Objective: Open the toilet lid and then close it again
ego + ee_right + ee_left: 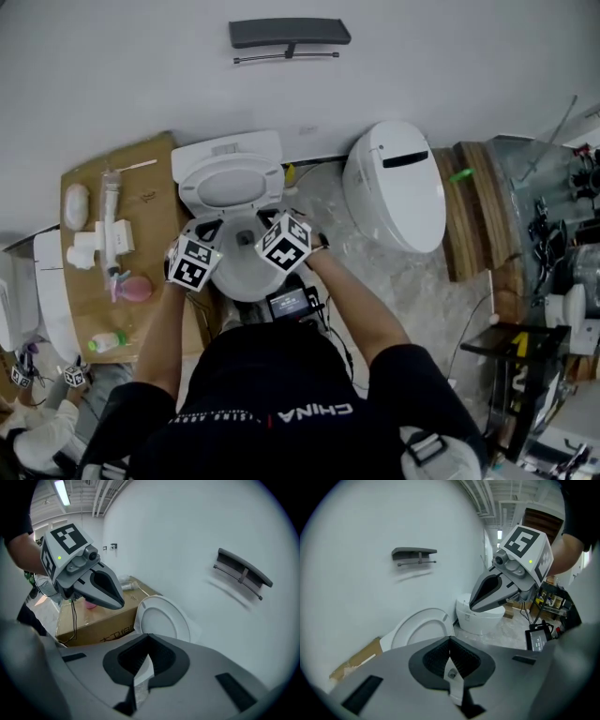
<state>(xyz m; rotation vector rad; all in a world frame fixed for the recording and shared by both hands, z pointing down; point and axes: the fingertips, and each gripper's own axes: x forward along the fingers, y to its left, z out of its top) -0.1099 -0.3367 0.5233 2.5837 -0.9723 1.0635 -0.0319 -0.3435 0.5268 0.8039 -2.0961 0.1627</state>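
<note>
The lid (232, 183) is smooth, glossy white. The box (155, 202) is matt brown cardboard; the floor (412, 281), mottled stone.

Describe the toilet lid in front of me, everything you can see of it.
The toilet lid is up, standing steeply and leaning back toward the white wall, with its underside facing out over the bowl. It is white, oval and glossy like plastic, with a raised rim around a flatter inner panel. Whether its back rests on the tank is unclear. The left gripper and right gripper, both shut and empty, are clear of it.
</note>
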